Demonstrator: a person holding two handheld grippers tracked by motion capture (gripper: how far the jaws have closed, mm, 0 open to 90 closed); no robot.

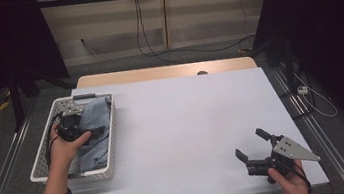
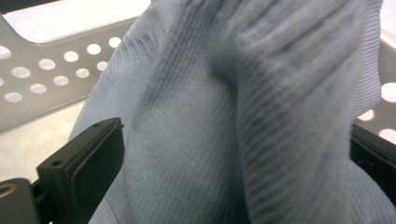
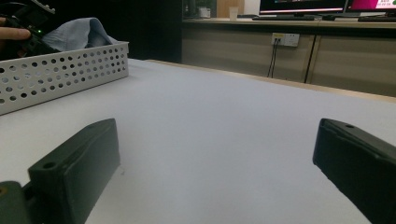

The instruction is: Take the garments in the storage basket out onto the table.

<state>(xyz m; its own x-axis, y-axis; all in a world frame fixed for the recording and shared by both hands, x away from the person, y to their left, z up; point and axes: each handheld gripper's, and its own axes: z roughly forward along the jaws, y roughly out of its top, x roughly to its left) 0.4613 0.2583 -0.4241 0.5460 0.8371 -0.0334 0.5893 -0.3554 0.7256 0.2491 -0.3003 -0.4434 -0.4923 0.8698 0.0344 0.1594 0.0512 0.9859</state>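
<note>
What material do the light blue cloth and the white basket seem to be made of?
The light blue cloth looks like a soft knitted fabric, matt: fine ribbed rows and loose folds show between the left gripper's jaws. The white basket seems to be rigid plastic or painted metal, smooth, with rows of punched round holes; I cannot tell which.

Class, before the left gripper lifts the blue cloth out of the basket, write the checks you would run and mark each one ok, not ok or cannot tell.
1. Cloth sits between the left gripper jaws: ok.
2. Jaws closed firmly on the cloth: not ok, they stand apart on either side of the fold.
3. Cloth free of the basket holes and rim: cannot tell, its lower part is hidden.
4. Right gripper out of the lift path: ok, it is at the table's near right, far from the basket.
5. Right gripper empty and open: ok.
6. Table has bare room to lay the cloth: ok.
</note>
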